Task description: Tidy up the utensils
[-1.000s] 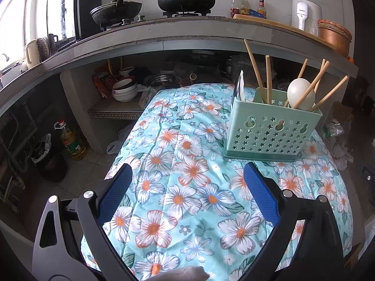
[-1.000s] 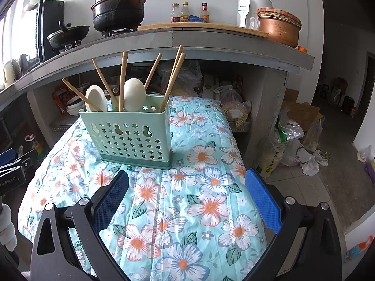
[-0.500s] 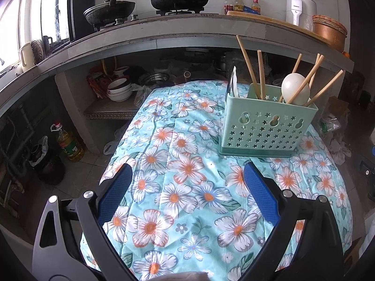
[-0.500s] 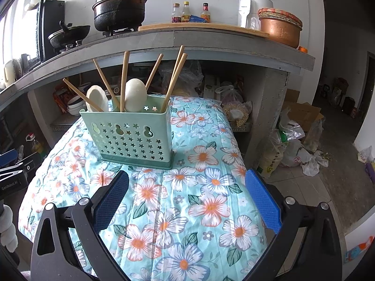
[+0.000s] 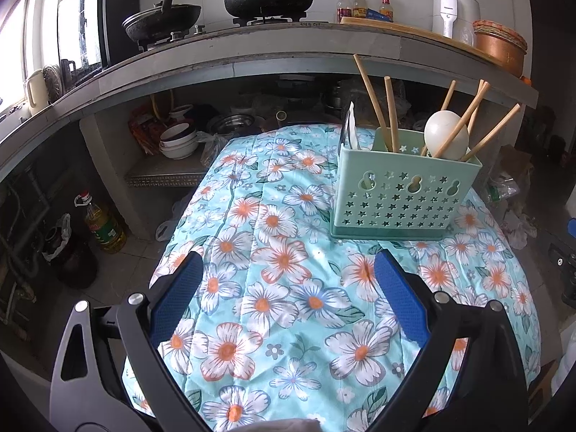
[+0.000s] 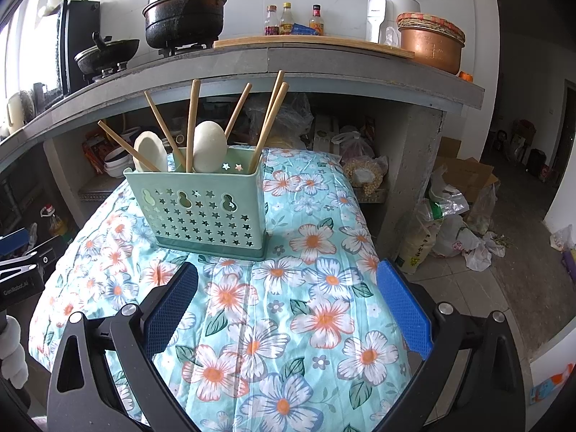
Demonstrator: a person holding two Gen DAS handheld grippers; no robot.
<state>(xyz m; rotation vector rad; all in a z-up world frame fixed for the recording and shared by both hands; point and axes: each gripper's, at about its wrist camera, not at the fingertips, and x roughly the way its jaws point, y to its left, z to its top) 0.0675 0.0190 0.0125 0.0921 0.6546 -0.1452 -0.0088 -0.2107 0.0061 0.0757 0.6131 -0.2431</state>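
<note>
Both hand-held grippers, left (image 5: 286,273) and right (image 6: 287,284), were wide open, empty. Pale green star-holed plastic basket (image 6: 207,212) stood ahead, full. Best stay back, not bump wooden chopsticks (image 6: 268,122).

Left claw (image 5: 288,277): black plastic frame, two splayed arms with triangular cutouts near the base. Fingers (image 5: 401,297) faced with blue pads, fine dimpled texture. Silver round-head screws on each arm, two per side.

Right claw (image 6: 286,289): same build, black frame, blue textured fingers (image 6: 403,309), silver screws at the pivots, triangular cutout low on the left arm.

In the right wrist view, the left claw's black body shows at the left edge with white "GenRobot.AI" lettering and a blue pad tip. Below it, a white fuzzy glove (image 6: 12,354), fingers only.
</note>
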